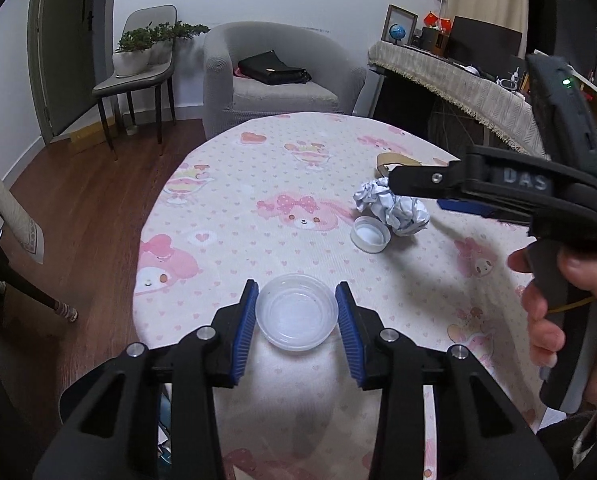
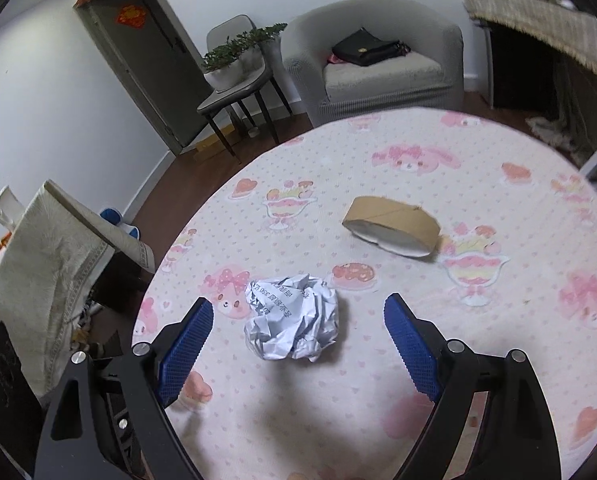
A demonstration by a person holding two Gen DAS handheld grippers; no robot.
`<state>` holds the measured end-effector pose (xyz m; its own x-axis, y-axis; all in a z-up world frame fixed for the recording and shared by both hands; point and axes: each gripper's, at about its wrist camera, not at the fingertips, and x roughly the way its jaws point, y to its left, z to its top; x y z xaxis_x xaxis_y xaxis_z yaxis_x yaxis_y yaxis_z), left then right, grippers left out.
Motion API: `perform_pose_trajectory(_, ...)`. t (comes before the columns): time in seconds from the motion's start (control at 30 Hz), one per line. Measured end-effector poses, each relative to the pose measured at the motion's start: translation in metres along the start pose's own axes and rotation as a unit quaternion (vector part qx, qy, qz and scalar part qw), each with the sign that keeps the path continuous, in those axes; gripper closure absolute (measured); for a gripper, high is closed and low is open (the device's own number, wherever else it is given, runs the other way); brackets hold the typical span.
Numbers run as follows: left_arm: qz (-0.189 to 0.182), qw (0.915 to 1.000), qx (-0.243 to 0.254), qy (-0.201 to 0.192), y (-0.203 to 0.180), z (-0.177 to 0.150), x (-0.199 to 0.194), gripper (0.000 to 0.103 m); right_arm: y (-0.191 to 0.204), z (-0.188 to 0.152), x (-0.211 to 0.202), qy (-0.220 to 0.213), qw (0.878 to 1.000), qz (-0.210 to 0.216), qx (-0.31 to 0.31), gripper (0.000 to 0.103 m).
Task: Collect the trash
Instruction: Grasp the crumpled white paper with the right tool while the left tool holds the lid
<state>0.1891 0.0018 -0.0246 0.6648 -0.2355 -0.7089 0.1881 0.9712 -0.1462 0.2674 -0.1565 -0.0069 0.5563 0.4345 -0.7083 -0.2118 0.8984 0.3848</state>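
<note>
Clear plastic lid (image 1: 296, 312) is clamped by the left gripper (image 1: 297, 322); crumpled paper (image 2: 291, 317) lies between the right gripper's (image 2: 298, 344) wide jaws, ungrasped; cap (image 1: 369, 235) and cardboard ring (image 2: 392, 224) remain uncollected.

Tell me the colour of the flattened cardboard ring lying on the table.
Brown outside, white inside: the flattened cardboard ring shows best in the right wrist view.

A grey armchair (image 1: 282, 76) and chair (image 1: 138, 76) stand against white wall on wood floor (image 1: 82, 172).
</note>
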Motion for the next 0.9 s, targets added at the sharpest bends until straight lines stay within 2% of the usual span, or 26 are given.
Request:
perform_pose_trajectory(0.07, 0.001, 1.0000, -0.002, 0.000, 0.003, -0.001, -0.002, 0.061, -0.001, 0.001, 0.003, 0.001, 1.000, 0.009, 0.012, 0.015)
perform_pose_trajectory(0.2, 0.003, 0.9999, -0.010, -0.002, 0.012, -0.003, -0.009, 0.061, 0.003, 0.001, 0.008, 0.005, 1.000, 0.008, 0.015, 0.026)
perform_pose_trajectory(0.3, 0.004, 0.9998, -0.018, -0.003, 0.022, -0.005, -0.013, 0.061, 0.005, 0.001, 0.013, 0.011, 1.000, -0.003, 0.016, 0.038)
perform_pose_trajectory(0.37, 0.006, 0.9997, -0.024, -0.002, 0.028, -0.006, -0.015, 0.061, 0.007, 0.001, 0.016, 0.017, 1.000, -0.008, 0.017, 0.051)
perform_pose_trajectory(0.5, 0.006, 0.9994, -0.035, -0.008, 0.039, -0.008, -0.024, 0.061, 0.016, 0.002, 0.013, 0.004, 1.000, -0.022, 0.001, 0.052)
perform_pose_trajectory(0.63, 0.009, 0.9990, -0.042, -0.015, 0.051, -0.011, -0.034, 0.061, 0.038, 0.006, 0.000, -0.026, 0.997, -0.053, -0.046, 0.052)
perform_pose_trajectory(0.9, 0.025, 0.9966, -0.072, -0.030, 0.086, -0.025, -0.063, 0.061, 0.081, 0.001, 0.000, -0.028, 0.994, -0.014, -0.103, 0.052)
